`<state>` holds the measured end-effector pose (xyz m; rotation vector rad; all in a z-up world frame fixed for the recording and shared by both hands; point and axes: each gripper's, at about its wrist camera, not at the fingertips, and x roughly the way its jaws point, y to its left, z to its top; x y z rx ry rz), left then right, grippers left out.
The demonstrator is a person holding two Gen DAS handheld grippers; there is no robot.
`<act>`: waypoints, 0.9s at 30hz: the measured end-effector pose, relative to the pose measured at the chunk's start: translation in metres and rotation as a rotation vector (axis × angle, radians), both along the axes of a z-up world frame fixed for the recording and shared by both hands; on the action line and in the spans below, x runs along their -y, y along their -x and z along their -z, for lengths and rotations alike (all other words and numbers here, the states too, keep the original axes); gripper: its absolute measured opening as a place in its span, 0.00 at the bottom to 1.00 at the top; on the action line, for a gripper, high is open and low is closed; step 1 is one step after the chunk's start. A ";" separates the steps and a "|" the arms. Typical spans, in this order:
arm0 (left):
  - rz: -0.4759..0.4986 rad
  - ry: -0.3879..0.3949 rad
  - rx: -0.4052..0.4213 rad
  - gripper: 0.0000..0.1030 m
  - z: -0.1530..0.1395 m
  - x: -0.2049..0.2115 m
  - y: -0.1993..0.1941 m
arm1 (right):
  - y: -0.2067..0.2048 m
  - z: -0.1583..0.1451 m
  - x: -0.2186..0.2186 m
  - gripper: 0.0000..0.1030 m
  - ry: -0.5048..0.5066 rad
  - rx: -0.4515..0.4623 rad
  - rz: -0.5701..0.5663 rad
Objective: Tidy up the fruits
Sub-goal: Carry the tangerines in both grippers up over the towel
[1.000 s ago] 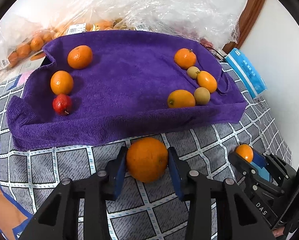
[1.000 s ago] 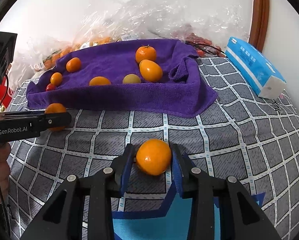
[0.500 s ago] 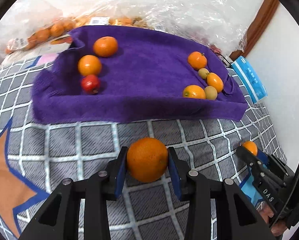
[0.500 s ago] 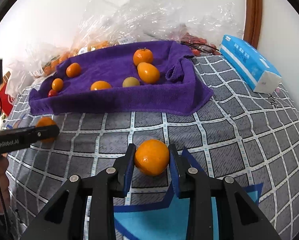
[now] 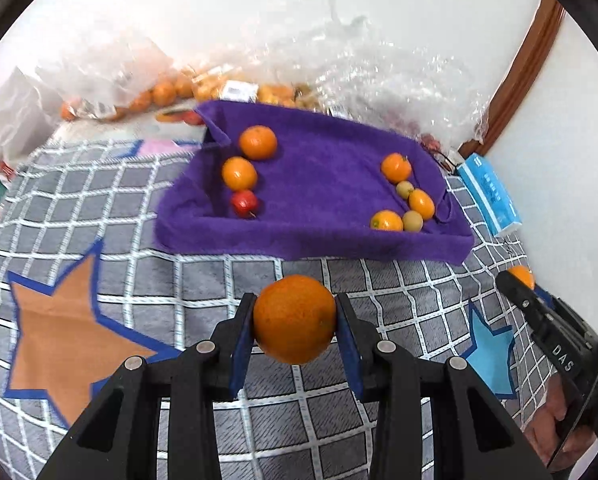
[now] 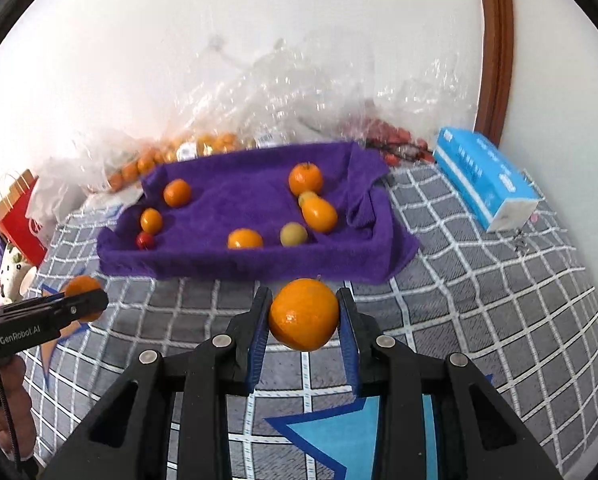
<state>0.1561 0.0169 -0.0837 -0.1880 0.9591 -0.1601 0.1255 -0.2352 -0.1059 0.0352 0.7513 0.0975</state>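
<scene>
My left gripper (image 5: 295, 328) is shut on a large orange (image 5: 294, 318) and holds it above the grey checked cloth, in front of the purple towel (image 5: 323, 196). My right gripper (image 6: 304, 322) is shut on another orange (image 6: 304, 314), also lifted in front of the towel (image 6: 235, 196). On the towel lie two oranges (image 5: 257, 142) and a small red fruit (image 5: 243, 203) at the left, and several orange and yellow-green fruits (image 5: 403, 200) at the right. The left gripper with its orange shows in the right wrist view (image 6: 81, 300).
Clear plastic bags with more oranges (image 5: 167, 94) lie behind the towel against the wall. A blue tissue box (image 6: 485, 182) lies at the right near a brown door frame (image 6: 495, 48). A red paper bag (image 6: 17, 216) stands at the left.
Both grippers have lifted their oranges off the checked cloth and risen, so the towel now appears farther away and lower in both views.
</scene>
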 end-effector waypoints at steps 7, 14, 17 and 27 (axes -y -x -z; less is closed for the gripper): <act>-0.006 -0.012 0.044 0.35 -0.028 -0.008 0.007 | 0.009 -0.030 -0.010 0.31 0.016 0.047 0.003; -0.011 -0.022 0.073 0.35 -0.049 -0.011 0.008 | 0.010 -0.046 -0.013 0.31 0.013 0.069 0.011; -0.011 -0.018 0.084 0.35 -0.056 -0.012 0.007 | 0.009 -0.052 -0.014 0.31 0.014 0.074 0.018; -0.014 -0.021 0.117 0.35 -0.074 -0.013 0.000 | 0.000 -0.065 -0.013 0.31 0.017 0.087 0.029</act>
